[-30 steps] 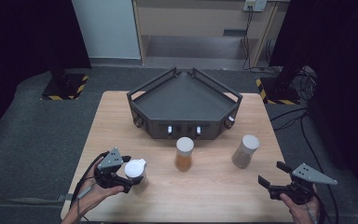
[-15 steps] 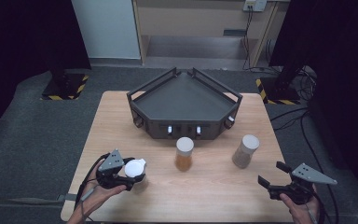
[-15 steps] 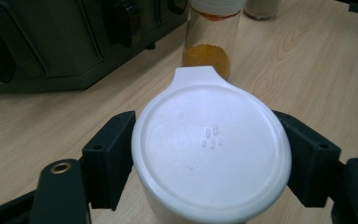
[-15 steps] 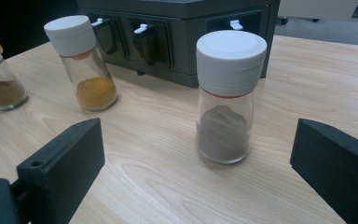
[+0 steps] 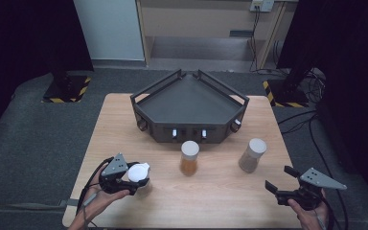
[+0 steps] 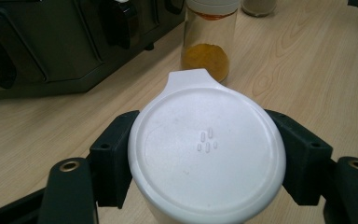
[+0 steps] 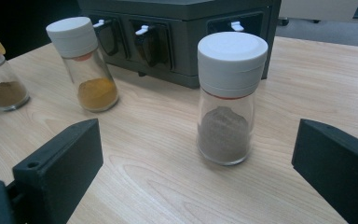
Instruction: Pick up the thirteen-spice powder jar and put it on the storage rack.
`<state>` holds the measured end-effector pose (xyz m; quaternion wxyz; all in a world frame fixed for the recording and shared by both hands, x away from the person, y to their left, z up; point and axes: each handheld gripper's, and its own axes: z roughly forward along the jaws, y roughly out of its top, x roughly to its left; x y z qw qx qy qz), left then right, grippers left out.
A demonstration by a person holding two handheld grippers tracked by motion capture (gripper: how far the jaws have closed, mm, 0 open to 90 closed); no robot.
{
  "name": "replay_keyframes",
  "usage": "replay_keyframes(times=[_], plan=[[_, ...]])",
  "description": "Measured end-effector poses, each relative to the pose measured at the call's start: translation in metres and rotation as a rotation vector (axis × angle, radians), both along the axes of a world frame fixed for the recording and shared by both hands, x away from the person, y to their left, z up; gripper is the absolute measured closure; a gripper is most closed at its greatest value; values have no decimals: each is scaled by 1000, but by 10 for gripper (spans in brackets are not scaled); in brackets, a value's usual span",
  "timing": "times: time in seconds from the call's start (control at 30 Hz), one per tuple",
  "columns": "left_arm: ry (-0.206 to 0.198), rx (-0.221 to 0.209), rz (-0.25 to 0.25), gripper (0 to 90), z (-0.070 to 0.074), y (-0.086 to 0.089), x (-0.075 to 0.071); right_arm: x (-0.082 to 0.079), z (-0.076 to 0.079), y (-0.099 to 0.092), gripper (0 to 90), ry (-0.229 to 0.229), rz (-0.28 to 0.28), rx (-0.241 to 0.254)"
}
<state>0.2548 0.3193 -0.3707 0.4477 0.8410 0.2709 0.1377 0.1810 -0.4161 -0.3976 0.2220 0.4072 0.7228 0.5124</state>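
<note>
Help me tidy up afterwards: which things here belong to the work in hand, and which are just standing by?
In hand:
left gripper, fingers just closed on the white-lidded jar

Standing by:
orange-powder jar
grey-powder jar
dark tray
right gripper, open, holding nothing

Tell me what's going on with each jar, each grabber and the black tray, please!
Left gripper: jaws have just been closing, now shut on the white-lidded jar.
White-lidded jar: upright, lid on, gripped at the lid.
Orange powder jar: upright, capped, free, partly filled.
Grey powder jar: upright, capped, free, partly filled.
Right gripper: jaws open, nothing held.
Black tray: empty.
</note>
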Motion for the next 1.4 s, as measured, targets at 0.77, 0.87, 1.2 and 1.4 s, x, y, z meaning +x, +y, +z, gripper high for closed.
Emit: replay_keyframes(times=[0.77, 0.87, 1.2, 1.4], plan=[[-9, 18, -99, 294, 32, 4, 21, 0, -1, -1, 16, -8, 10, 3], [5, 25, -110, 295, 38, 3, 27, 0, -1, -1, 17, -10, 13, 3], [1, 31, -153, 295, 56, 1, 42, 1, -2, -2, 20, -22, 44, 12], [-9, 37, -157, 295, 68, -3, 51, 0, -3, -3, 20, -28, 38, 16]])
